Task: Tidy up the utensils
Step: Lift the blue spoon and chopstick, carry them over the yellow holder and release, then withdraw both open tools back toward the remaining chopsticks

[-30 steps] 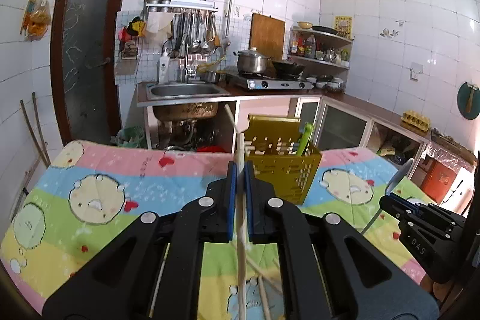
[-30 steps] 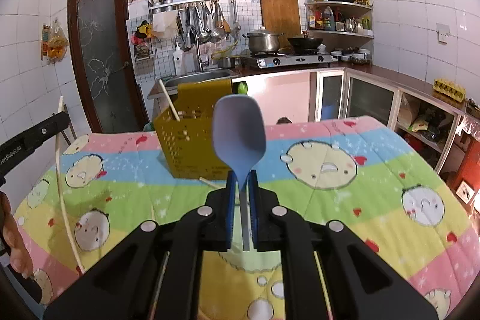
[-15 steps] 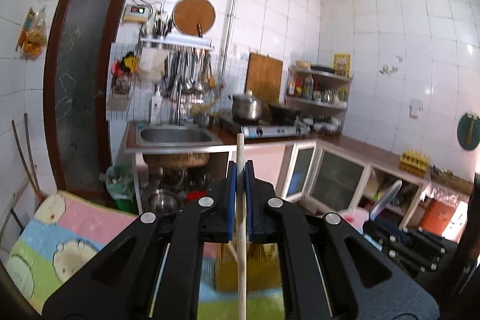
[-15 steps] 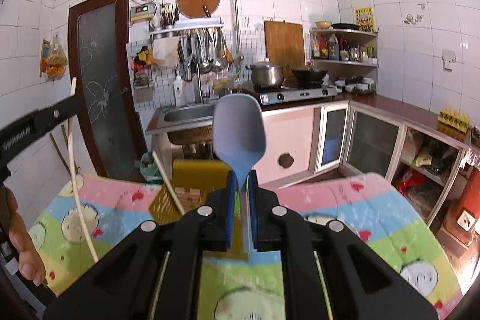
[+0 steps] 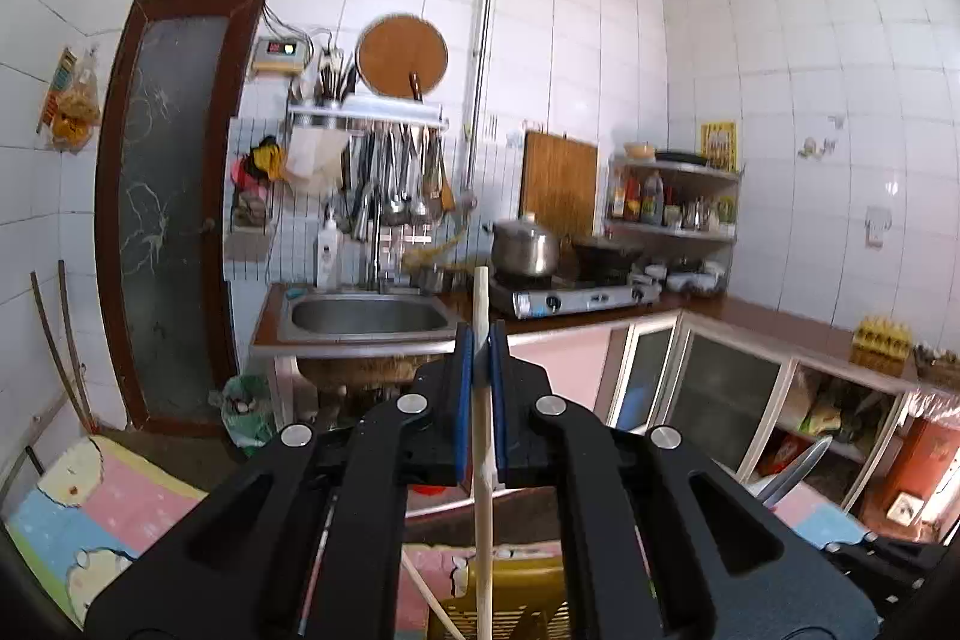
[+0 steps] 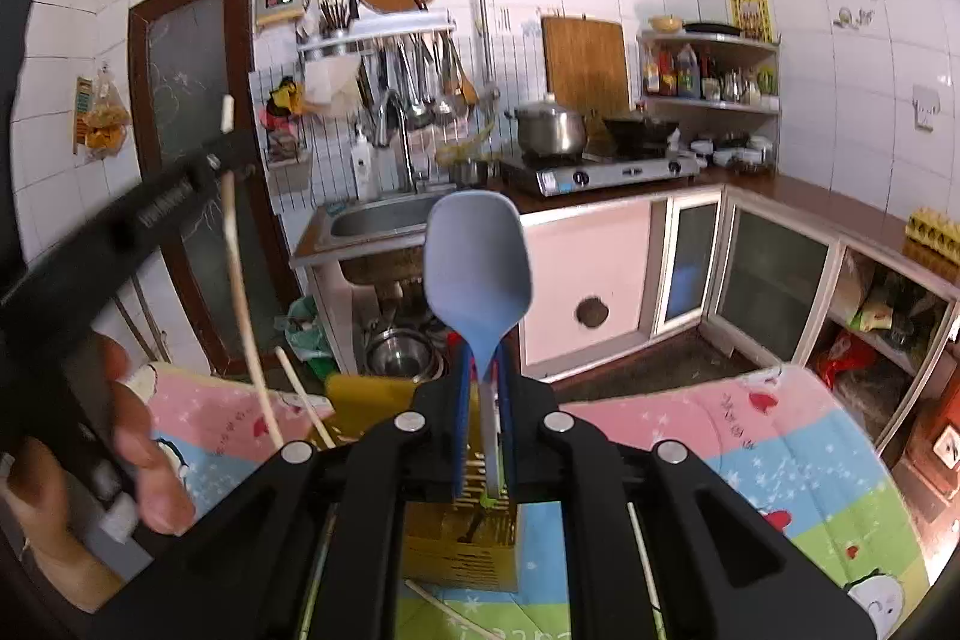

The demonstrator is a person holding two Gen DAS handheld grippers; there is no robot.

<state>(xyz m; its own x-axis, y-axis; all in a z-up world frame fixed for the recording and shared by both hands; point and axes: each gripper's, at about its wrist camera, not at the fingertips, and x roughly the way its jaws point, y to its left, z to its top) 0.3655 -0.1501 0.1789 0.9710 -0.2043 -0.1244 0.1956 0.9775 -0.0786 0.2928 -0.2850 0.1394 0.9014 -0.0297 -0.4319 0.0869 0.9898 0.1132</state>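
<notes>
My left gripper (image 5: 480, 340) is shut on a pale wooden chopstick (image 5: 482, 460) that stands upright, its lower end just above the yellow slotted utensil basket (image 5: 522, 604). In the right wrist view the left gripper (image 6: 225, 157) and its chopstick (image 6: 240, 280) show at the left. My right gripper (image 6: 482, 358) is shut on the handle of a grey-blue spoon (image 6: 477, 256), bowl up, directly over the yellow basket (image 6: 462, 538). Another chopstick (image 6: 303, 394) leans out of the basket.
The basket stands on a table with a pastel cartoon cloth (image 6: 750, 436). Loose chopsticks (image 6: 456, 613) lie on the cloth by the basket. A sink counter (image 5: 366, 322), stove (image 6: 600, 172) and cabinets lie behind the table.
Both grippers have risen and tilted up with their utensils. The basket has dropped to the bottom of both views, now right under the chopstick and the spoon.
</notes>
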